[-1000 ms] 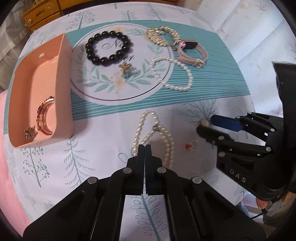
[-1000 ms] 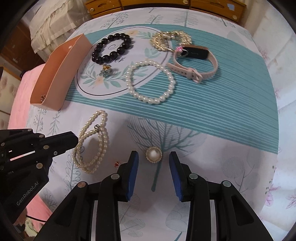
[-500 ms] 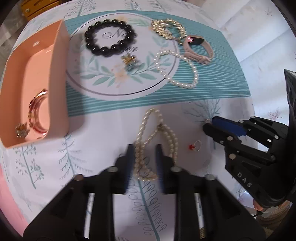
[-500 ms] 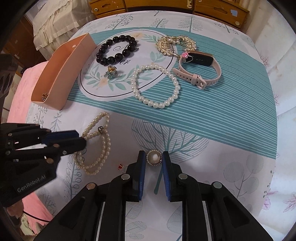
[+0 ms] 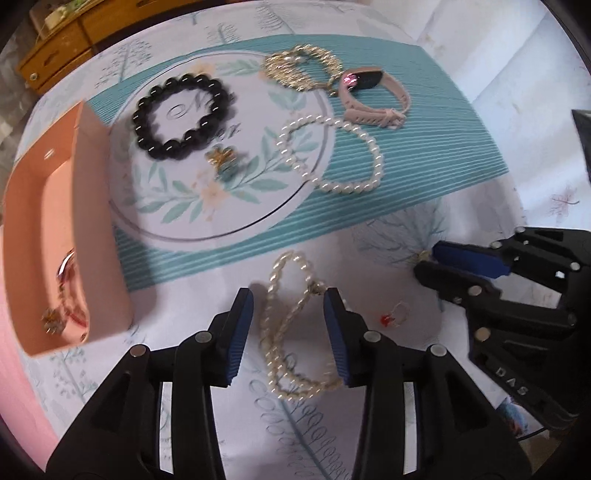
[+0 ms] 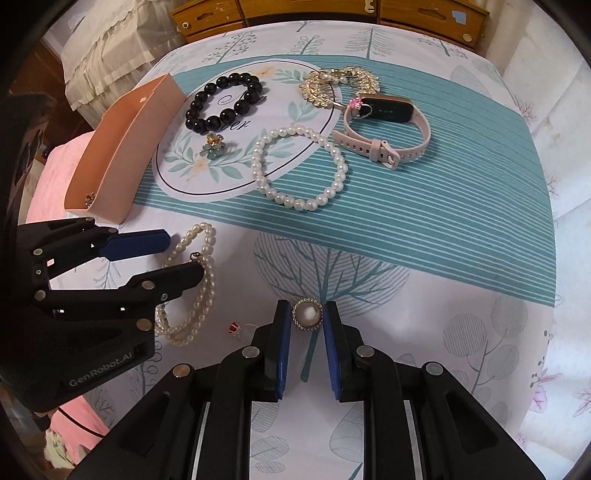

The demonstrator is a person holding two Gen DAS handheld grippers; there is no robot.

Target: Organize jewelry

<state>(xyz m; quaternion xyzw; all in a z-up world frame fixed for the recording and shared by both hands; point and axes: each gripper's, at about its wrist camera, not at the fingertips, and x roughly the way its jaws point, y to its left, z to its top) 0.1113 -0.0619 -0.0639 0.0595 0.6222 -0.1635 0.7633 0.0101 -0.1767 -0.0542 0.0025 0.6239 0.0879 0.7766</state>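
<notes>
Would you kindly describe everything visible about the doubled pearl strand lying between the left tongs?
The doubled pearl strand is a string of small, glossy, cream-white beads, folded into long overlapping loops with a small metal clasp near its upper part. It lies flat on the white tree-print cloth, just below the teal striped band. The left tongs are open with a blue-padded finger on either side of it; contact cannot be told.

Glossy black bead bracelet (image 6: 224,102) on matt printed cloth (image 6: 424,229); wooden drawers (image 6: 325,14).

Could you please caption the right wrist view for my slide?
Right gripper closing around a pearl brooch on the tablecloth.
</notes>
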